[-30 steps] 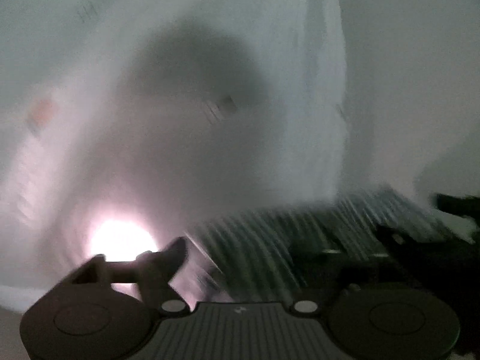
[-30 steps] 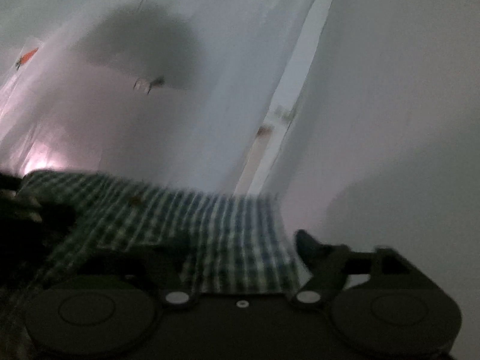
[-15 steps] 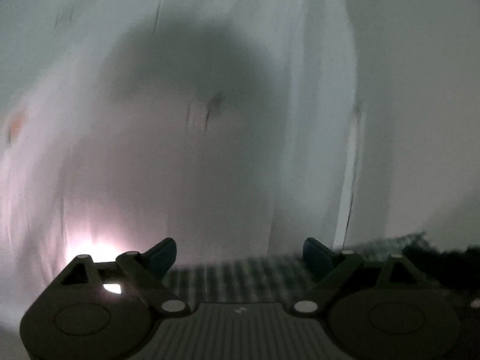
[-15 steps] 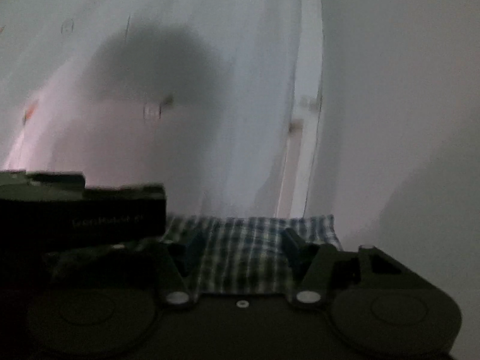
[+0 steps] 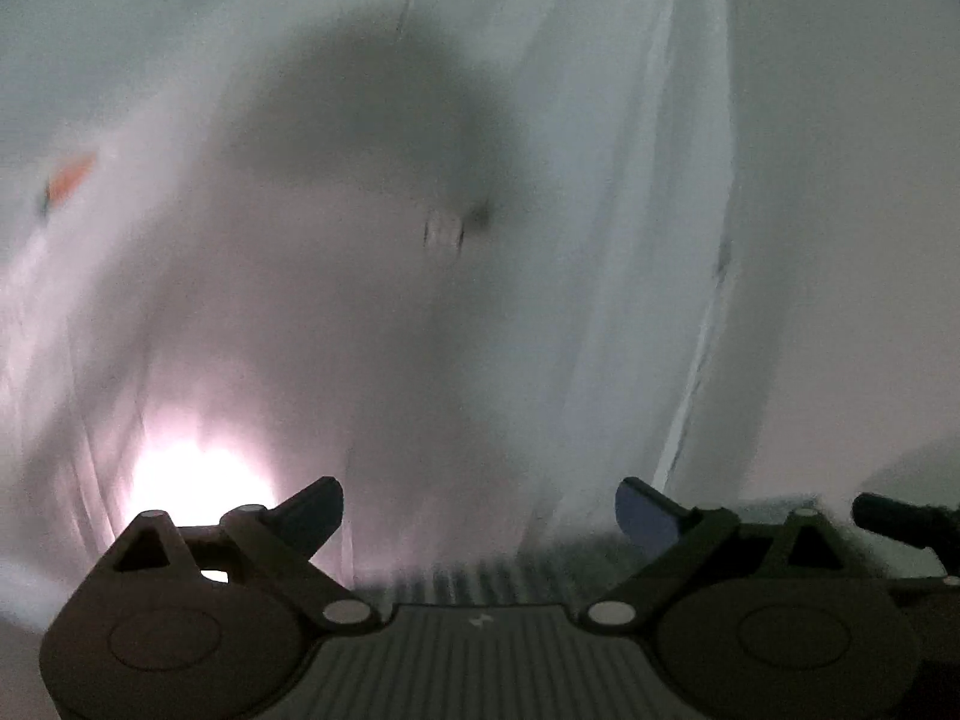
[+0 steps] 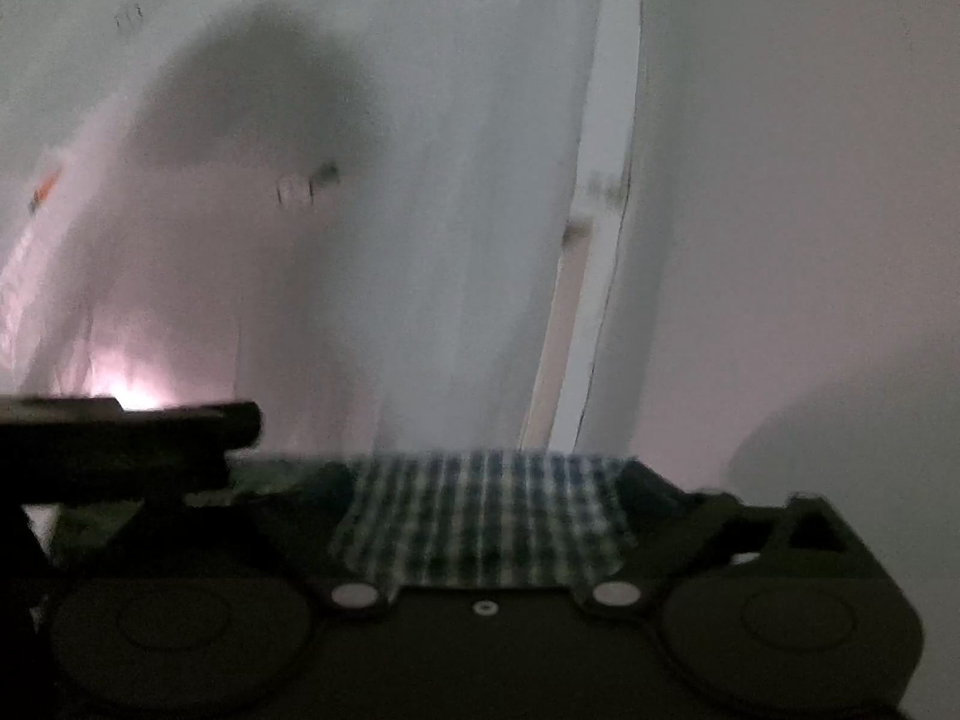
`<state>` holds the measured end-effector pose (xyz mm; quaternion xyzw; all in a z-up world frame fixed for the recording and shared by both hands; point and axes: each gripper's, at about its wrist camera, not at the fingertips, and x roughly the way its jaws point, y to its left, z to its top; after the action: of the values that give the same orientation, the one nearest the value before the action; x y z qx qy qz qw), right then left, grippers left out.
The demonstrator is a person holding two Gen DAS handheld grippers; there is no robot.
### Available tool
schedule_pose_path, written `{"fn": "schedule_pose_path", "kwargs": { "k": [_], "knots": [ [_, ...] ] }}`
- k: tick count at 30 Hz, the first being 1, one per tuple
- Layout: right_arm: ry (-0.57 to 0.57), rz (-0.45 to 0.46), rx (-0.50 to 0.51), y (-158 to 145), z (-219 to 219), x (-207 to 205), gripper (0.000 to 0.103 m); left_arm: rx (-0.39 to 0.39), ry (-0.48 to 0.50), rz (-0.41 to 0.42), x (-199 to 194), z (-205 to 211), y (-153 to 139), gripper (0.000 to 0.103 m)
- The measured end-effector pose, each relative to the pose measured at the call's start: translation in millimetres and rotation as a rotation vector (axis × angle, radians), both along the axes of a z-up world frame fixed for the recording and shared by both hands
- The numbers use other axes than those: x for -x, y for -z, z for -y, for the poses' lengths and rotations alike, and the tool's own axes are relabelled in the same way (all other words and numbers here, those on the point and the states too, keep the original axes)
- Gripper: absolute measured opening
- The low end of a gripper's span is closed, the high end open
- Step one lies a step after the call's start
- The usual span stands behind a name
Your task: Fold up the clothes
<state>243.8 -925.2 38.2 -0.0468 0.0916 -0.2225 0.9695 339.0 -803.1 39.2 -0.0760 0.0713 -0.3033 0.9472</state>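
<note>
A green-and-white checked garment (image 6: 480, 516) lies across the gap between the fingers of my right gripper (image 6: 489, 480), whose jaws stand wide apart; the cloth covers the fingertips. In the left wrist view only a blurred strip of that checked garment (image 5: 480, 576) shows low, behind my left gripper (image 5: 480, 507). Its blue-padded fingers (image 5: 645, 516) are spread open with nothing between them. The left gripper's dark body (image 6: 120, 438) sits close on the left in the right wrist view. A piece of the right gripper (image 5: 900, 516) shows at the far right of the left wrist view.
Both cameras point up at a white curtain (image 5: 600, 240) carrying a large dark shadow (image 5: 384, 138). A plain wall (image 6: 780, 240) stands to the right, with a pale frame strip (image 6: 606, 240) between them. A bright glare (image 5: 192, 480) glows low left. The picture is dim and blurred.
My left gripper opened and the checked cloth slid down out of its view. The right gripper's jaws spread wider. Both cameras tilted further up, and the left gripper moved closer to the right.
</note>
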Motion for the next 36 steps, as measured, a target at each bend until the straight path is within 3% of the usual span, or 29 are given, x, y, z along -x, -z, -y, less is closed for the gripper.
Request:
{"fn": "schedule_pose_path", "kwargs": {
  "k": [2,5,10,19,27,36],
  "knots": [
    [0.023,0.038,-0.005,-14.7,-16.0,21.2,0.102,0.006,0.008,0.073,21.2,-33.4,-24.1,0.103],
    [0.055,0.092,-0.010,-35.4,-43.1,54.2,0.103,0.002,-0.013,0.166,59.0,-90.2,-54.0,0.103],
    [0.033,0.117,0.002,-50.9,-122.1,120.8,0.103,0.061,-0.077,0.215,133.0,-195.4,-81.4,0.103],
    [-0.130,0.067,-0.084,-58.1,-254.0,179.3,0.103,-0.067,-0.186,0.151,233.7,-333.0,-85.7,0.103],
    [-0.168,0.029,-0.123,-59.5,-380.6,218.7,0.103,-0.159,-0.218,-0.032,257.9,-453.7,-71.1,0.103],
    [-0.141,-0.063,-0.255,-36.9,-504.0,267.9,0.103,-0.260,-0.284,-0.059,302.8,-581.6,-49.2,0.103]
  ]
}}
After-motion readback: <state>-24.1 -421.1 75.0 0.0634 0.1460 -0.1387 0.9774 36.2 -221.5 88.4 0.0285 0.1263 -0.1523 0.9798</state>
